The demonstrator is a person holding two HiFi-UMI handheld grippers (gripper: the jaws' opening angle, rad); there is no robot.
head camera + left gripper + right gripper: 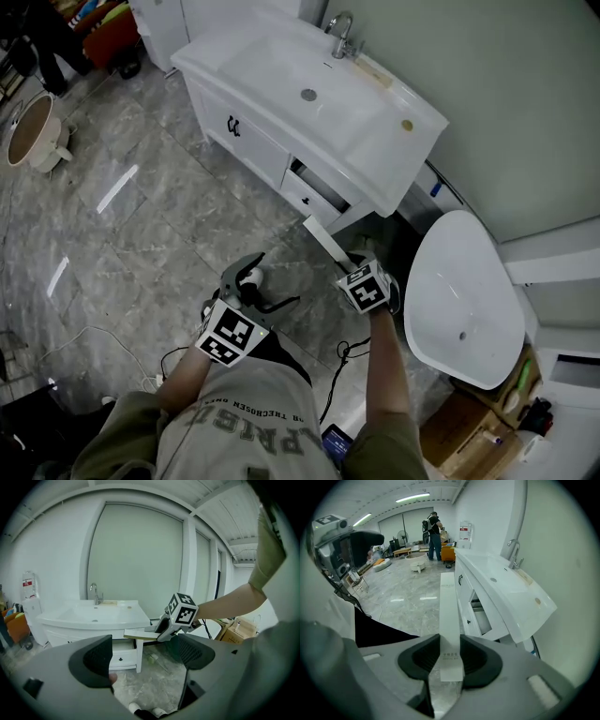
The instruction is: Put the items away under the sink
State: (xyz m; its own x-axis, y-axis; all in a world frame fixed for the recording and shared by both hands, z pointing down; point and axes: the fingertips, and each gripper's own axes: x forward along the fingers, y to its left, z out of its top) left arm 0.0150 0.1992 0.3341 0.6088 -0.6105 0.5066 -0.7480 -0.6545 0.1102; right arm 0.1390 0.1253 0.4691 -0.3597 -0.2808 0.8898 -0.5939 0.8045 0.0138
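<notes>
Down in front of the vanity cabinet (246,141) we're standing on the grey stone-look floor (141,216) with a hand-held gripper in each hand. Our right hand-held gripper (449,657) is clamped on one end of a long, slim white box (448,602). Both pads press on its sides and the rest of the box sticks straight out ahead of the jaws.

From the head view, the box is up in the air and not touching anything. Its far end points at the right-hand corner of the cabinet, just below the small drawer (317,190), which sits partly pulled out. So the box is still outside the cabinet, well short of any space under the sink (281,66). The cabinet door (234,127) with the dark handle looks shut, and the faucet (341,34) stands at the back edge of the sink.

Our left hand-held gripper (146,657) has its jaws wide apart with nothing between them, just floor and the cabinet front seen through the gap. It hangs beside the right one, a bit further from the cabinet.

Off to the right a white oval tub (466,300) leans near the wall, and a black cable (339,361) trails across the floor near our feet.
</notes>
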